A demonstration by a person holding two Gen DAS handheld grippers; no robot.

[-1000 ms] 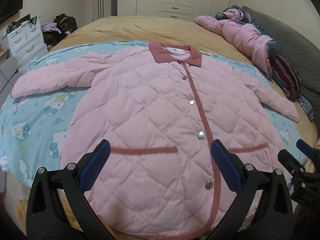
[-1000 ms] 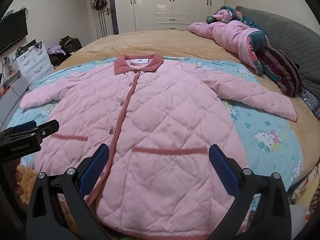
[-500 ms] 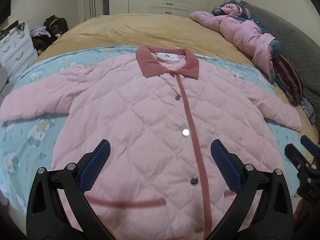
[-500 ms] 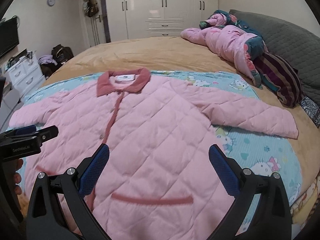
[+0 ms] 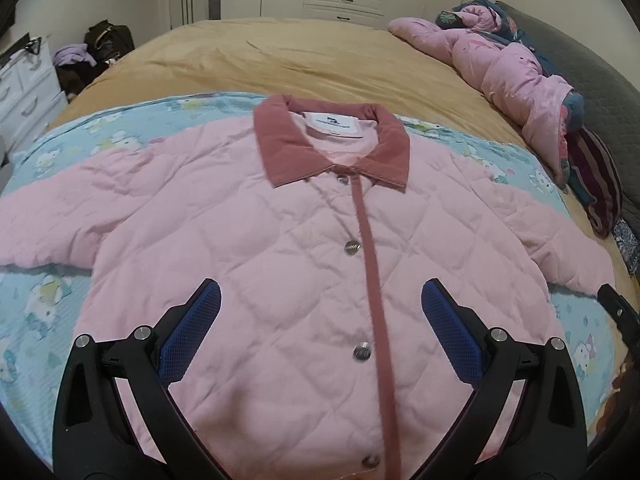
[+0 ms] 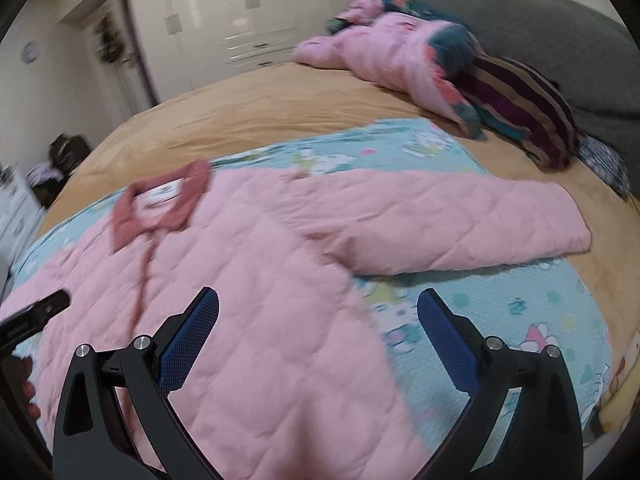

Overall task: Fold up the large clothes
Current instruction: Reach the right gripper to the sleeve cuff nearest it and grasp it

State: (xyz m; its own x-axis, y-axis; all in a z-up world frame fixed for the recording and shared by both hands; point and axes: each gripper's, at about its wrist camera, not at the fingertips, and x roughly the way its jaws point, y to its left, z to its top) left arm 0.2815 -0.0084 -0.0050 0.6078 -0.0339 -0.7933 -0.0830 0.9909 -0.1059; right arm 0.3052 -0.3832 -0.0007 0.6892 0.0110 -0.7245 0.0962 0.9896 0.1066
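Note:
A pink quilted coat (image 5: pixel 280 256) with a dark rose collar (image 5: pixel 332 148) lies flat, face up and buttoned, on a blue cartoon-print blanket (image 5: pixel 44 308), both sleeves spread out. My left gripper (image 5: pixel 320 320) hovers open over the coat's chest, nothing between its blue pads. My right gripper (image 6: pixel 318 324) is open above the coat's right side, near the armpit of the right sleeve (image 6: pixel 460 228). The right wrist view is motion-blurred. The other gripper's tip (image 6: pixel 36 312) shows at that view's left edge.
The blanket lies on a tan bedspread (image 5: pixel 320 60). A pile of pink and striped clothes (image 5: pixel 520 76) sits at the bed's far right by a grey headboard (image 6: pixel 540 36). White drawers (image 5: pixel 24 84) and bags stand on the left, wardrobes behind.
Both grippers have moved forward up the coat, from the hem and pockets toward the chest and collar. The right gripper has also swung right toward the right sleeve. Both stay open.

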